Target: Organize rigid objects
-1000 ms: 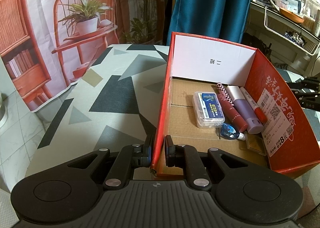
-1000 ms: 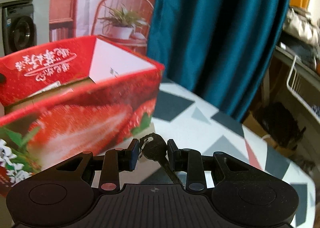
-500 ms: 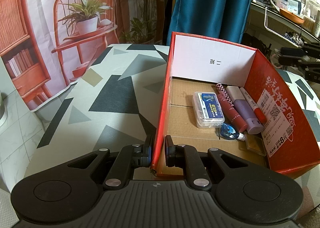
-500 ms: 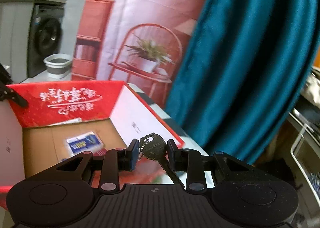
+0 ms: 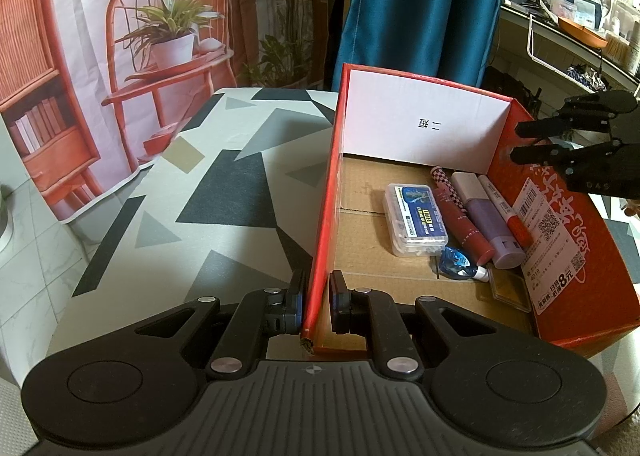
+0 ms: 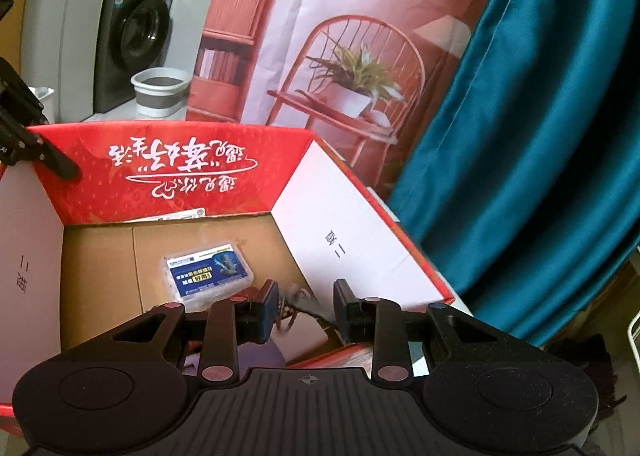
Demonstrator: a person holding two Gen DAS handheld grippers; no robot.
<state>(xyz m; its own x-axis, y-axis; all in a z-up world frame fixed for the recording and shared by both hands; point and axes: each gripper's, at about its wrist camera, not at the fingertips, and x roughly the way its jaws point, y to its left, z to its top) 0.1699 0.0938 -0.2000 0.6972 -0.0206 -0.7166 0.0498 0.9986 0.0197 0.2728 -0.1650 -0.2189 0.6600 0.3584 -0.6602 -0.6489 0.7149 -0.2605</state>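
Okay, my left gripper point(image 5: 316, 306) is clamped on the box point(image 5: 320, 224) wall near its front-left corner, steadying it on the table point(image 5: 224, 184). My right gripper point(image 6: 306, 310) hangs over the box's right wall with jaws apart, and a blurred key point(image 6: 294, 302) sits between them, seemingly dropping free. Below, along that wall, lie the case point(image 5: 416, 224), tubes point(image 5: 460, 216), marker point(image 5: 506, 208) and tape point(image 5: 456, 262). To do this well, I judge I should keep the box pinned, stay inside the rim, and lift straight out.
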